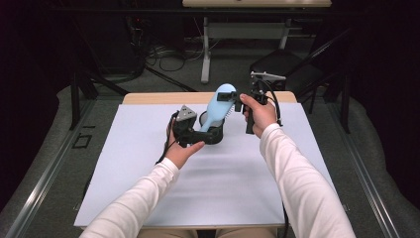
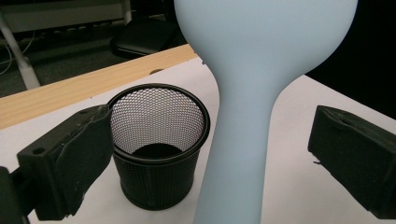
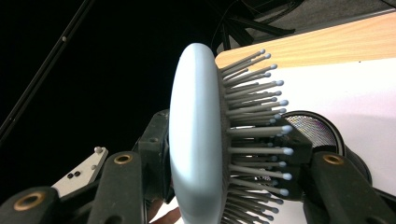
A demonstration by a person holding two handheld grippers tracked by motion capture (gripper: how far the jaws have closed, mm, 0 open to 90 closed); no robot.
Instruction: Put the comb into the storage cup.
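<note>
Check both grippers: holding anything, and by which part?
The right gripper clamps the head of the light blue plastic hairbrush. The left gripper is open, its jaws standing clear on either side of the handle, beside the black mesh cup.

We wear long white sleeves [image 1: 292, 173] on both arms. Our grippers are black, with brass-coloured pivot screws [image 3: 123, 159]. The left gripper [image 1: 190, 130] carries a grey three-cornered plate [image 1: 186, 114].

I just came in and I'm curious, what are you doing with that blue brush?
A person holds tongs in each hand over a white table. The right tongs grip the light blue hairbrush by its head. The left tongs are open around its handle. A black mesh cup stands just beside it.
</note>
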